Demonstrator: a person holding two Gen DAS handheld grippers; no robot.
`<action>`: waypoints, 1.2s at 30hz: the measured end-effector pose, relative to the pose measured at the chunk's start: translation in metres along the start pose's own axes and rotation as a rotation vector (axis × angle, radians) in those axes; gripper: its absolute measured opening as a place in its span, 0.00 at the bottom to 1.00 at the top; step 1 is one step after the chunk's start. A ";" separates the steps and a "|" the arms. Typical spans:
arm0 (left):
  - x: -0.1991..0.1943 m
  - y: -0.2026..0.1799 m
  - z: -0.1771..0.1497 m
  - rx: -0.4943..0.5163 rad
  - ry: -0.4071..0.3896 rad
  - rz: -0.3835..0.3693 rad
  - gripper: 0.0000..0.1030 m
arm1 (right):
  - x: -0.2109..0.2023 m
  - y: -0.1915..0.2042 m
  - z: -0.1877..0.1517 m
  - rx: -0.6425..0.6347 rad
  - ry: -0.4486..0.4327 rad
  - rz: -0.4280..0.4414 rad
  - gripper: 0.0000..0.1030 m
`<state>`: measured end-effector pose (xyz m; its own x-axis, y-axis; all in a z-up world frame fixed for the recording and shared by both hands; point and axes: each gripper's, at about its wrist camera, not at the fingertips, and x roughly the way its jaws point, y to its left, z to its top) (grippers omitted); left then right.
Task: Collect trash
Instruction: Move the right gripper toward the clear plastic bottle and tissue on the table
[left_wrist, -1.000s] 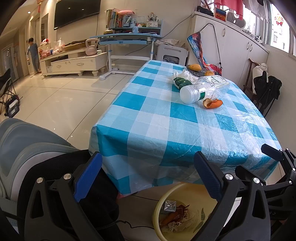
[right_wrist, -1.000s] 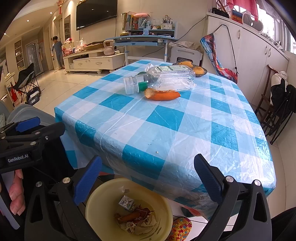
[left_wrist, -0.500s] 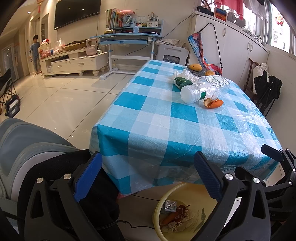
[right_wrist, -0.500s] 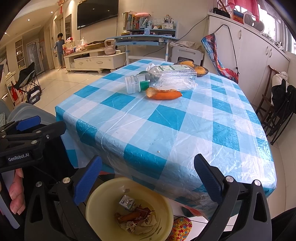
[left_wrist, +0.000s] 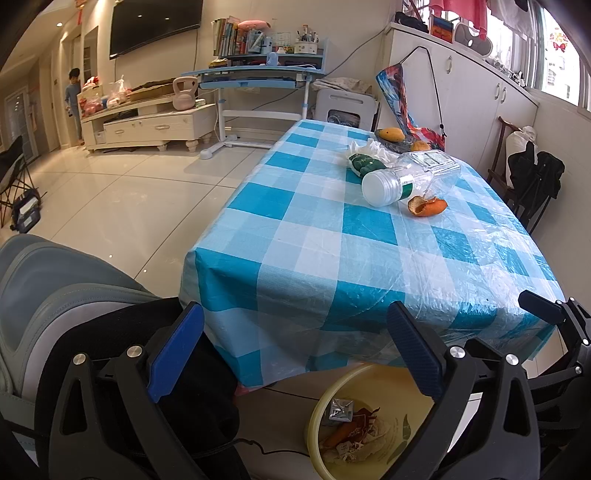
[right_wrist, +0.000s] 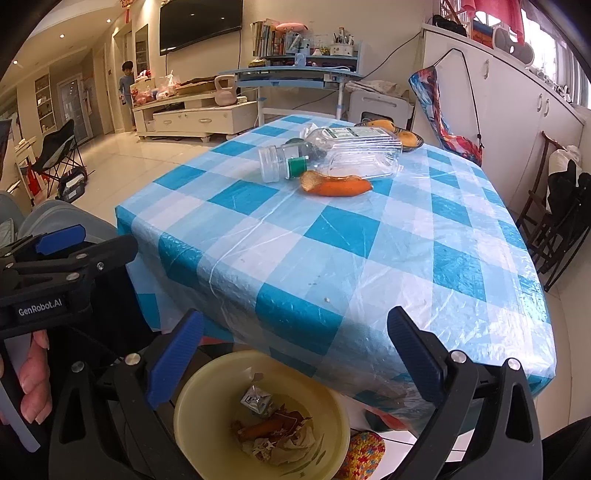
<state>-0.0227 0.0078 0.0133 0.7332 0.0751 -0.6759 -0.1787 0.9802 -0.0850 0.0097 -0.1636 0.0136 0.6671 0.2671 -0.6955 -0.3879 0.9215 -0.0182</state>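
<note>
Facing the table (left_wrist: 332, 258) from its near edge, we are sitting between pickups: both grippers are hanging low by the bin (right_wrist: 192, 402), so the step in hand looks like choosing the next piece of trash. The bin, below the table edge at 6 o'clock in the right view, is already holding a foil wrapper and scraps.

The bottle (right_wrist: 332, 155) is lying on its side at 12 o'clock, well apart from the fingers, cap toward us. The peel (right_wrist: 334, 184) is lying just in front of it, touching or nearly so. Behind them, in the left view, a green packet (left_wrist: 364, 164) is resting on crumpled white plastic.

We are holding the left gripper (left_wrist: 295, 350) wide open and empty, with the bin at its 5 o'clock. The right gripper (right_wrist: 295, 350) is also spread wide, gripping nothing, the bin sitting between its fingers.

The next move, we are judging, calls for reaching forward over the cloth toward 12 o'clock and closing on the peel first, as the nearest piece.
</note>
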 end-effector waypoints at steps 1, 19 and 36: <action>0.000 0.000 0.000 -0.003 -0.001 0.000 0.93 | 0.000 -0.001 0.002 0.001 0.003 0.014 0.93; 0.006 0.007 -0.002 -0.007 0.009 0.045 0.93 | 0.084 -0.102 0.080 0.056 0.180 -0.006 0.93; 0.016 0.006 0.001 -0.007 0.030 0.071 0.93 | 0.152 -0.129 0.130 -0.177 0.211 0.183 0.93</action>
<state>-0.0120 0.0151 0.0026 0.6989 0.1385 -0.7017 -0.2344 0.9713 -0.0417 0.2440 -0.2049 0.0041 0.4369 0.3426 -0.8317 -0.6064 0.7951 0.0090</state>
